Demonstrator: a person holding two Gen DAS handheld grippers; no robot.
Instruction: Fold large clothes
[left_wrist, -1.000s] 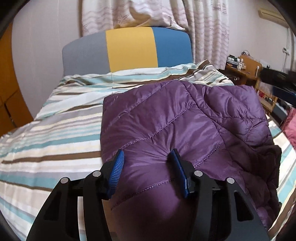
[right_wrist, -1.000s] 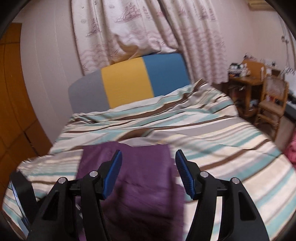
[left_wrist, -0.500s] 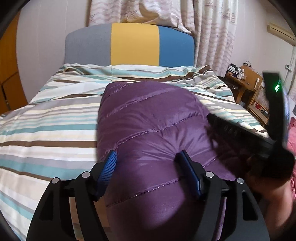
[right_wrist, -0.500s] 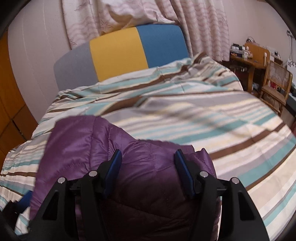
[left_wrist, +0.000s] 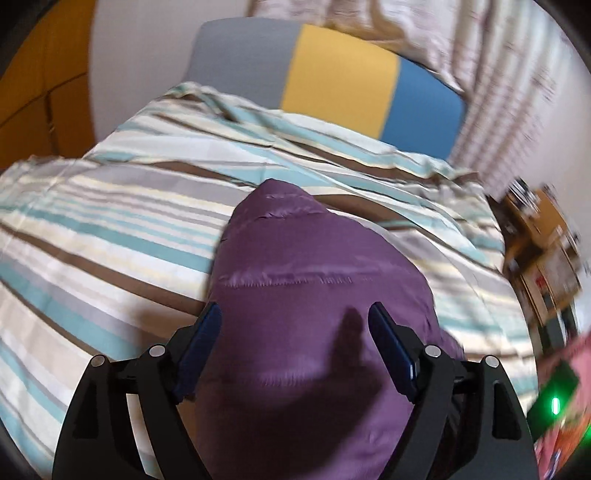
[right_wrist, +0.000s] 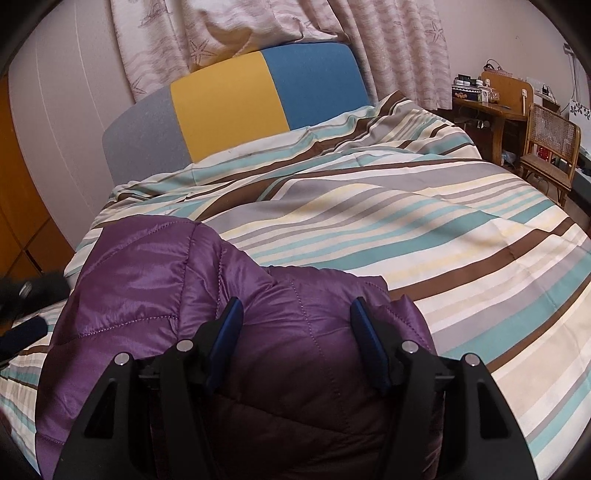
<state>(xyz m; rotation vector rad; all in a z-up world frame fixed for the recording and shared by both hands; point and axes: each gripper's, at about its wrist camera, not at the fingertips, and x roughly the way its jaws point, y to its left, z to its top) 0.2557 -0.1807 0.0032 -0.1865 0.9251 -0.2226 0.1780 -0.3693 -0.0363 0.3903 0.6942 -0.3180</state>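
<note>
A purple quilted jacket (left_wrist: 314, 280) lies bunched on the striped bed. In the left wrist view my left gripper (left_wrist: 295, 317) is open, its blue fingers spread to either side of the jacket's near part. In the right wrist view the jacket (right_wrist: 162, 280) fills the lower left, with a folded flap on its right side. My right gripper (right_wrist: 295, 314) is open, its fingers over the jacket's near right part. Whether either gripper touches the fabric I cannot tell. The left view is blurred.
The striped duvet (right_wrist: 424, 221) covers the bed. A grey, yellow and blue headboard (right_wrist: 229, 107) stands at the back with curtains behind. A wooden desk (right_wrist: 487, 107) and a cane chair (right_wrist: 550, 147) stand at the right. The other gripper (right_wrist: 22, 295) shows at the left edge.
The jacket has been folded into a narrower bundle. The left gripper has swung left and tilted; the right gripper has come down onto the jacket's right side.
</note>
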